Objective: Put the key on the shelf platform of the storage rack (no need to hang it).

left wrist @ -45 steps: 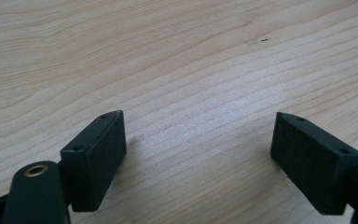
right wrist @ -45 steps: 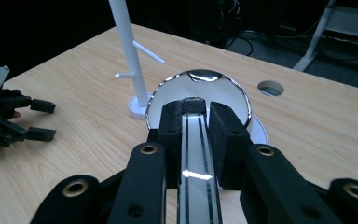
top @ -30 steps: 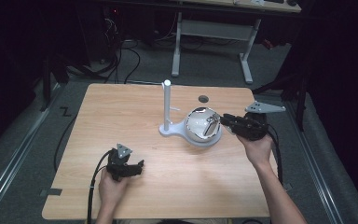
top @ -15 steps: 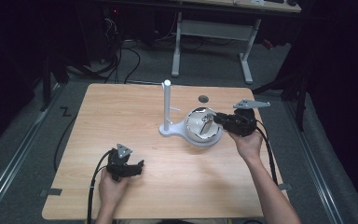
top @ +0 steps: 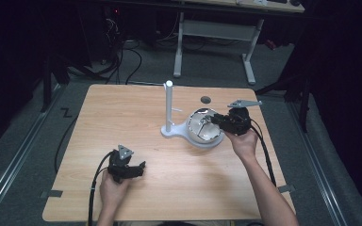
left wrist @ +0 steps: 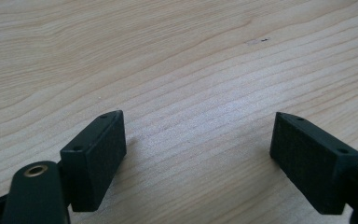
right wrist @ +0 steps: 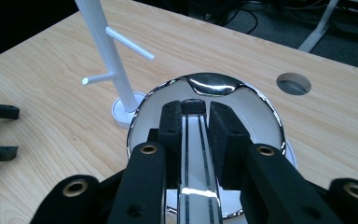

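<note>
- The right gripper [top: 215, 122] reaches over the dish [top: 202, 142] from its 3 o'clock side, with the jaws pointing toward 9 o'clock in the high view.
- In the right gripper view its fingers [right wrist: 170, 123] stand almost together, leaving only a thin slot between the pads.
- A shiny strip [right wrist: 193, 158] with two dark lines along it fills that slot, and both pads press on its edges.
- A small dark knurled knob [right wrist: 193, 106] sits at the far end of the strip, level with the fingertips.
- The strip lies across the middle of the dish, a round white one with a mirror-bright rim [right wrist: 266, 103]. I cannot tell whether the strip rests on the dish or hangs just above it.
- The dish sits on the table [top: 122, 117] at about 4 o'clock from the white stand [top: 168, 106], touching its base.
- The stand is upright, with two short pegs sticking out from its post [right wrist: 107, 51].
- A round hole [top: 205, 99] in the tabletop lies at 12 o'clock from the dish, near it but apart.
- The left gripper [top: 141, 168] is at roughly 7 o'clock from the stand, well apart from it and low over the table.
- Its fingers [left wrist: 95, 156] are spread wide, with only bare wood between them, and they grip nothing.
- The same wide gap shows at the 9 o'clock edge of the right gripper view.
</note>
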